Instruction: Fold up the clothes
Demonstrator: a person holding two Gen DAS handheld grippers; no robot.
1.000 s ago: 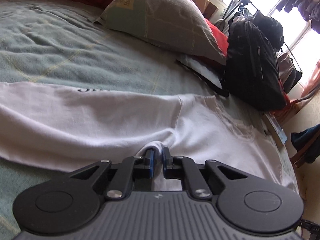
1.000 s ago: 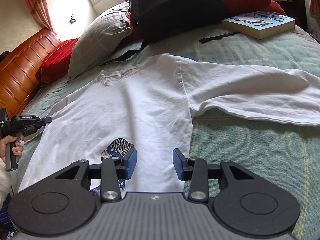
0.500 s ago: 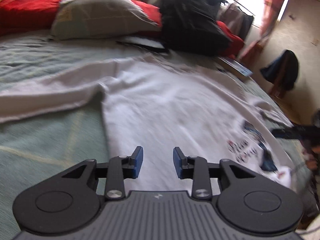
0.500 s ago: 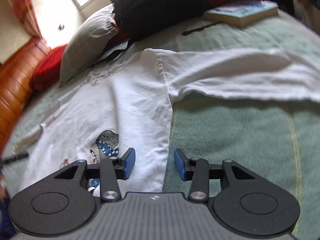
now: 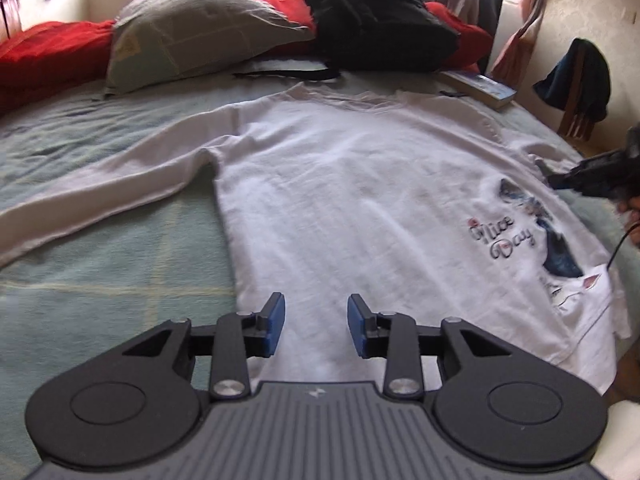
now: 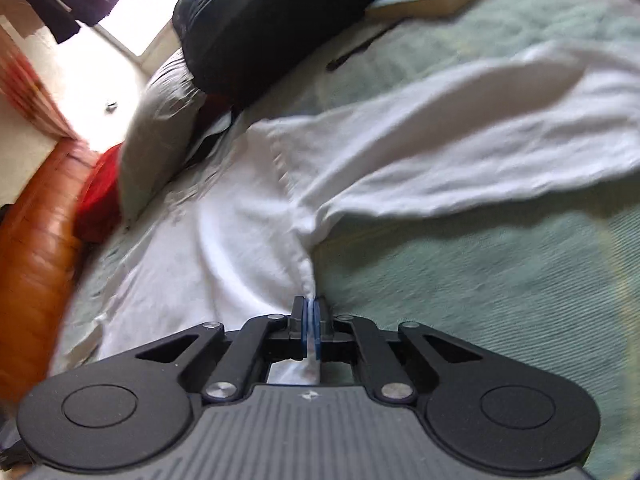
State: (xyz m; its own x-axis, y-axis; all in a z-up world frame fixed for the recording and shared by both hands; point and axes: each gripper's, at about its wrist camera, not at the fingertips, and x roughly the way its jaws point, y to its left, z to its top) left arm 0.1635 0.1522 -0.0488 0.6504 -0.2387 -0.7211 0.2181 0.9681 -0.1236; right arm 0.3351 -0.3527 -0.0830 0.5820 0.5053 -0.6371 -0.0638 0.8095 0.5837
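Right claw (image 6: 311, 330) pinches the white long-sleeved cotton shirt (image 5: 360, 184) at its side seam to lift it; left claw (image 5: 316, 326) hovers spread, empty.

A shirt (image 5: 360, 184) lies on the bed (image 5: 100, 272); pillow (image 5: 192, 28) and backpack (image 5: 372, 16) behind.

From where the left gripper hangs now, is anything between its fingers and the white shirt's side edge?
Nothing visible. The left gripper is open over the white shirt, bare fabric ahead of it. The backpack and book lie beyond the collar.
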